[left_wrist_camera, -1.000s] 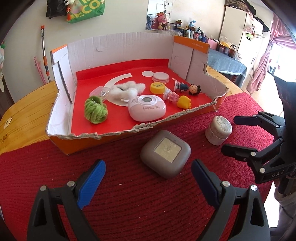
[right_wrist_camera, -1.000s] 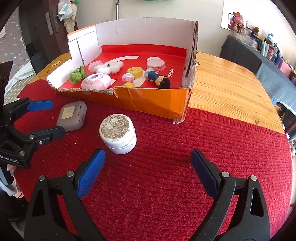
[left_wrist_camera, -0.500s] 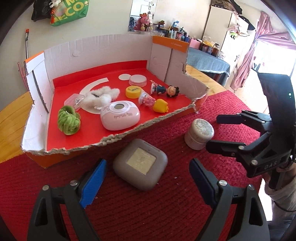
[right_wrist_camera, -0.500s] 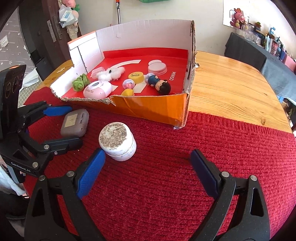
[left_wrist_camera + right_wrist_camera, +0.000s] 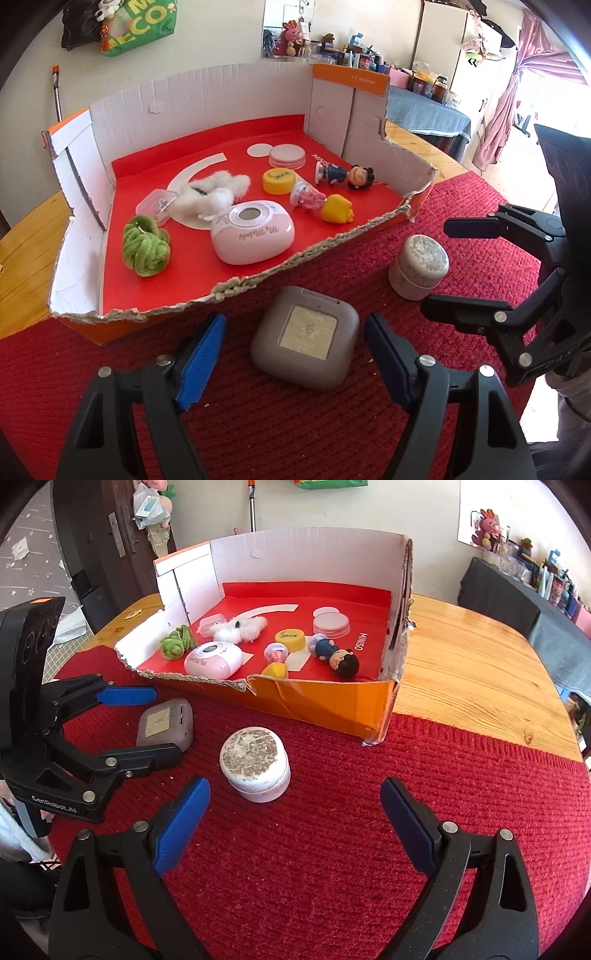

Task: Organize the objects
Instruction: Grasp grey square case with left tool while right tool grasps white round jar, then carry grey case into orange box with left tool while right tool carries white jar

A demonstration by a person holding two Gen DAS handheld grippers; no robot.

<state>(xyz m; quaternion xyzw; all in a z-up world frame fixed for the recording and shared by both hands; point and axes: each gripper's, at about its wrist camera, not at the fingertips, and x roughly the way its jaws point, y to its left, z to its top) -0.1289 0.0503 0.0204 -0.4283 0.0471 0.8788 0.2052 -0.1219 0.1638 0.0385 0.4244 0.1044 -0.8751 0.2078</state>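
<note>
Materials and finishes on the table

The mat (image 5: 369,812) is rough red ribbed cloth over glossy varnished wood (image 5: 480,664); the box (image 5: 236,96) is torn matt cardboard; the grey case (image 5: 304,336) looks like smooth matt plastic; the white jar (image 5: 255,764) has a speckled, worn lid.

Wooden table (image 5: 472,672), red mat (image 5: 332,849) on top

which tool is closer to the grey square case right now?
Left. The left tool straddles the grey square case, jaws closing with the case between them, pads not yet touching. The right tool stays open off to the side, by the white round jar.
</note>
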